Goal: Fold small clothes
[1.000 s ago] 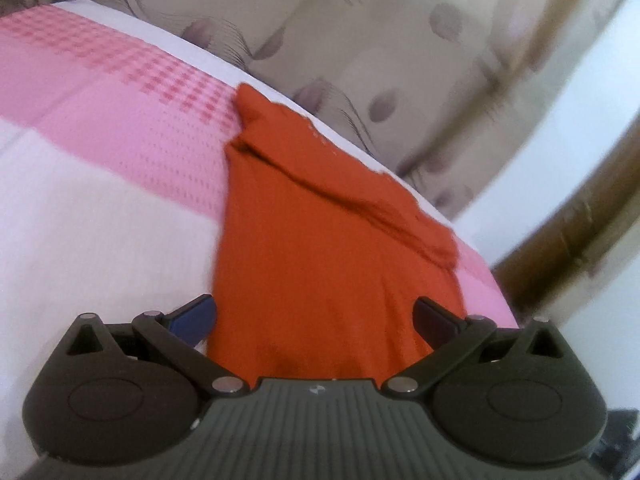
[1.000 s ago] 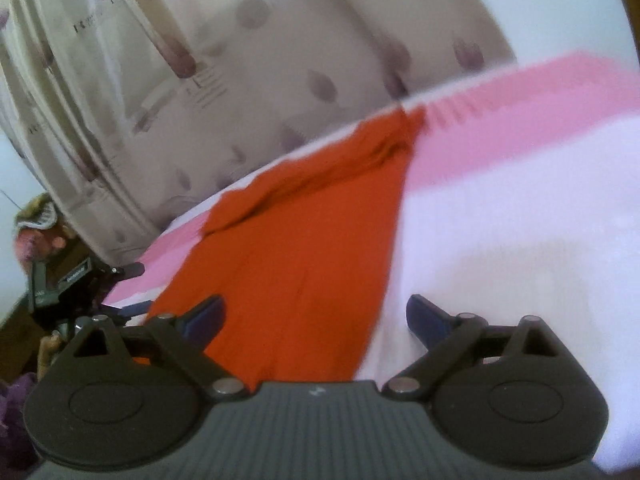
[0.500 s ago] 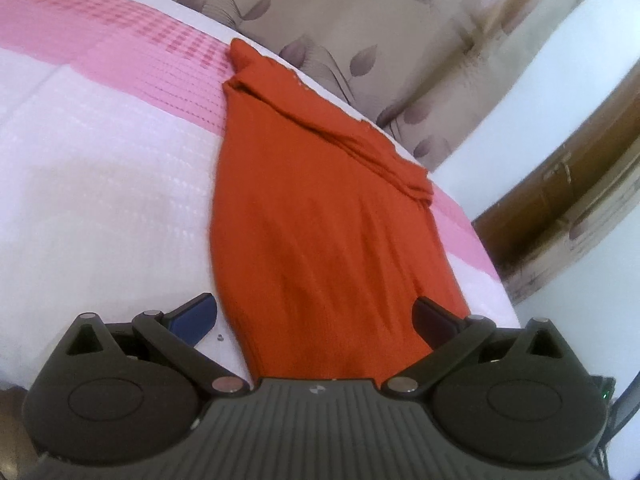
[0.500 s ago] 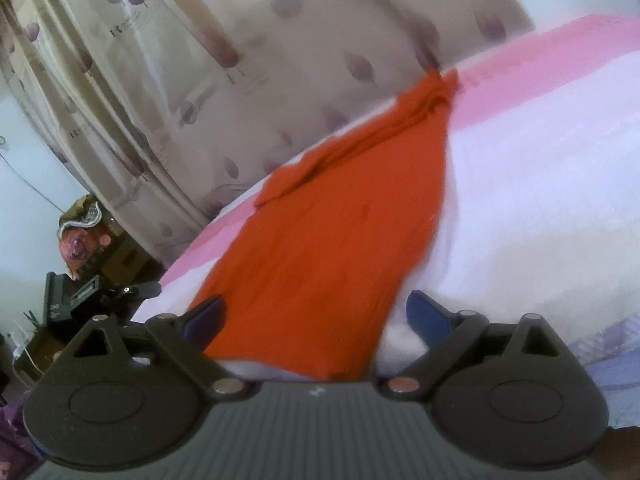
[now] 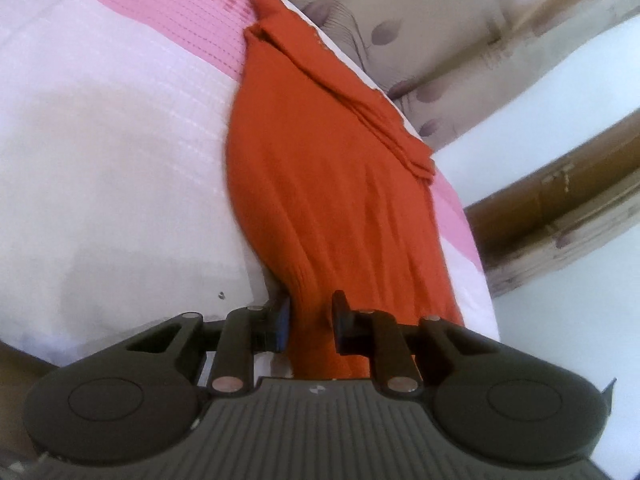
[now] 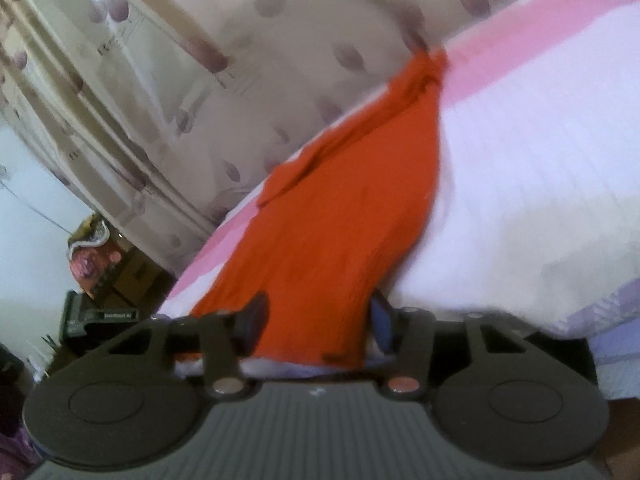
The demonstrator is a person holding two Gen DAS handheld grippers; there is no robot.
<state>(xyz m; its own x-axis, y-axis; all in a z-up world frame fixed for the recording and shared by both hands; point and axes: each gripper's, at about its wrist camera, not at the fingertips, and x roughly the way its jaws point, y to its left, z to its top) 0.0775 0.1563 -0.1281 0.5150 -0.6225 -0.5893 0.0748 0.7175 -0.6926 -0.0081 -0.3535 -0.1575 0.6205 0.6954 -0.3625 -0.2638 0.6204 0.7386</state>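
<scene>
On the pink-and-white bedspread [image 5: 120, 152] an orange garment [image 5: 328, 184] lies stretched toward the patterned curtain [image 5: 460, 40]; the left gripper [image 5: 311, 320] is clenched on its near hem; the right gripper [image 6: 316, 320] grasps the same hem, its 2 fingers pressing bunched cloth.

We see soft daylight through the curtain [image 6: 168, 92]; the right wrist view smears with blur, fisheye bending both views' edges.

Bare bedspread [image 5: 112, 168] lies beside the orange garment [image 5: 332, 184]; a curtain [image 5: 432, 28] stands just beyond it.
</scene>
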